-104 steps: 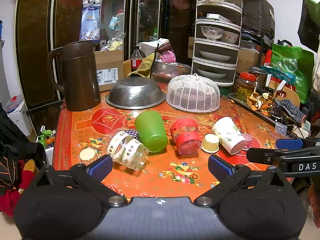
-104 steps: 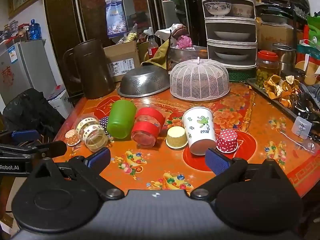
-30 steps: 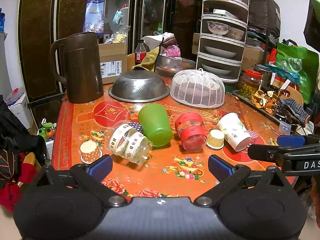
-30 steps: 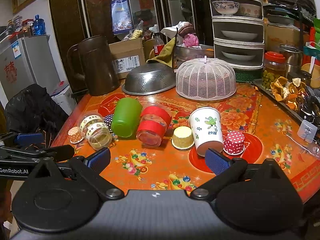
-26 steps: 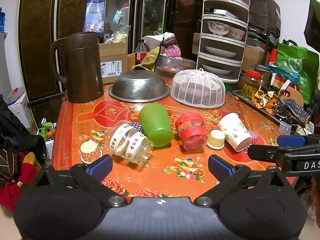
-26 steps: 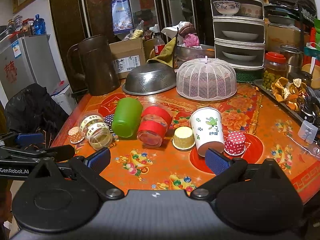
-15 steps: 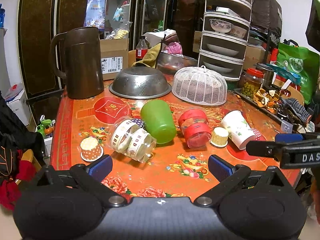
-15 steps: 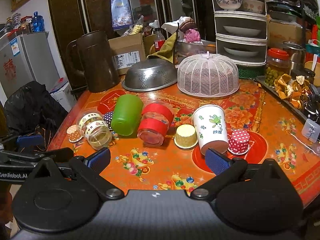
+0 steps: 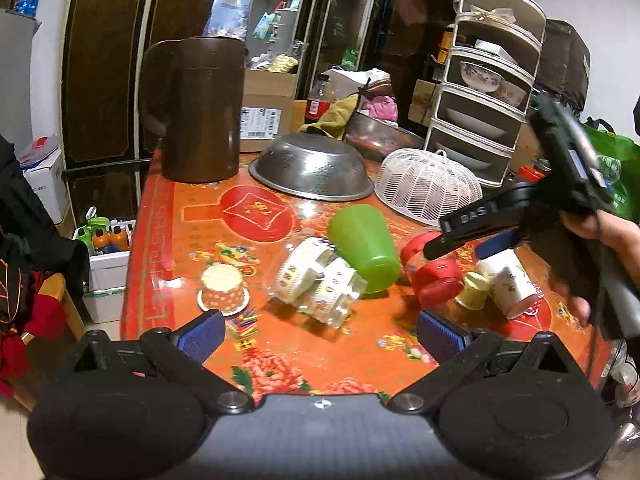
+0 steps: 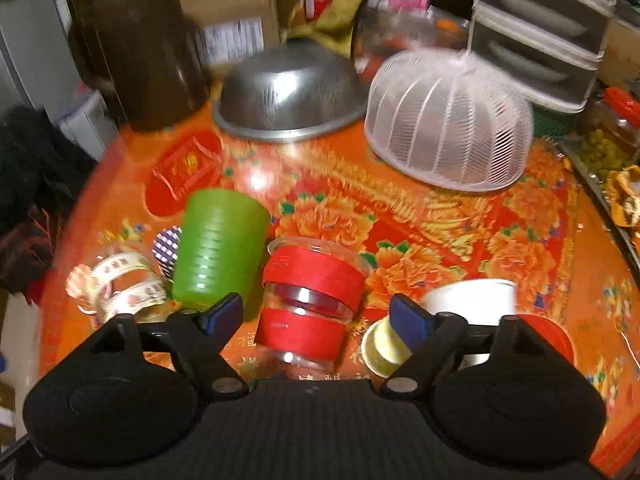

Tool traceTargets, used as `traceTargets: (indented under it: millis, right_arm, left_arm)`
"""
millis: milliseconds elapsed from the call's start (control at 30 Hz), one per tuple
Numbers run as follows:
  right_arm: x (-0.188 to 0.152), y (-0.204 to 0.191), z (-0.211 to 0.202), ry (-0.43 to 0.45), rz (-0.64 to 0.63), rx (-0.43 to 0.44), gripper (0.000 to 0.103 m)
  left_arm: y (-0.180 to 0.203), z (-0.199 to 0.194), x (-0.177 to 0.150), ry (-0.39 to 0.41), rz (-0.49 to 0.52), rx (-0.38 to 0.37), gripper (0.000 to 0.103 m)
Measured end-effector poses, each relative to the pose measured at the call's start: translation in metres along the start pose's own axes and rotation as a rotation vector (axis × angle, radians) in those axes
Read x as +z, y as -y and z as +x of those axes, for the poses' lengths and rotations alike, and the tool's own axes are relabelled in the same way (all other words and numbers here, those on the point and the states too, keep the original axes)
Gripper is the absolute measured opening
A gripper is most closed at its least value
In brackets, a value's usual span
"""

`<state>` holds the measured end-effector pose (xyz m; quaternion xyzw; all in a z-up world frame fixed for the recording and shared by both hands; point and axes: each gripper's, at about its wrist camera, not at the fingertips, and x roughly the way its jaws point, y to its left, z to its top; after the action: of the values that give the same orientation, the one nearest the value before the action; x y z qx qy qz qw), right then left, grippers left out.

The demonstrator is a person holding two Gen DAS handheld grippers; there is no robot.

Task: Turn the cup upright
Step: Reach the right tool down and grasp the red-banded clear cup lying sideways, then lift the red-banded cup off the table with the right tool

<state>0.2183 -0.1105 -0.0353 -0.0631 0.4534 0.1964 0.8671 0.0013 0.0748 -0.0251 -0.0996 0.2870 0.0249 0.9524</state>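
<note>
Right gripper (image 10: 316, 316) has swung in over red-banded cup (image 10: 310, 300) | fingers spread, empty | cup on its side mid-worktop, 12 o'clock | left gripper (image 9: 320, 330) spread, idle | we expect a grasp.

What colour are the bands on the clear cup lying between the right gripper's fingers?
Red: two wide bands around the clear cup, clearest in the right wrist view.

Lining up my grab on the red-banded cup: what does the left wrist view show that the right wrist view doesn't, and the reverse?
Left wrist only: the right gripper from outside, jaws open, above the red-banded cup, and the person's hand.

Right wrist only: that cup framed between its open fingers.

Both: the green cup on its side, the white paper cup, the metal colander. The left gripper is open.
</note>
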Motion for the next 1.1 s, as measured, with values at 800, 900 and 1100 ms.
traceTargets:
  millis: [800, 900, 1100]
  right_arm:
    - [-0.028, -0.024, -0.043, -0.067, 0.018, 0.093, 0.062]
    - [-0.061, -0.037, -0.064, -0.101, 0.020, 0.158, 0.062]
    - [-0.100, -0.056, -0.058, -0.189, 0.058, 0.217, 0.062]
  left_arm:
    - [-0.033, -0.023, -0.013, 0.007, -0.093, -0.050, 0.103]
    - [-0.039, -0.030, -0.018, 0.003, -0.113, -0.063, 0.103]
    - [-0.048, -0.034, -0.025, -0.015, -0.141, -0.050, 0.103]
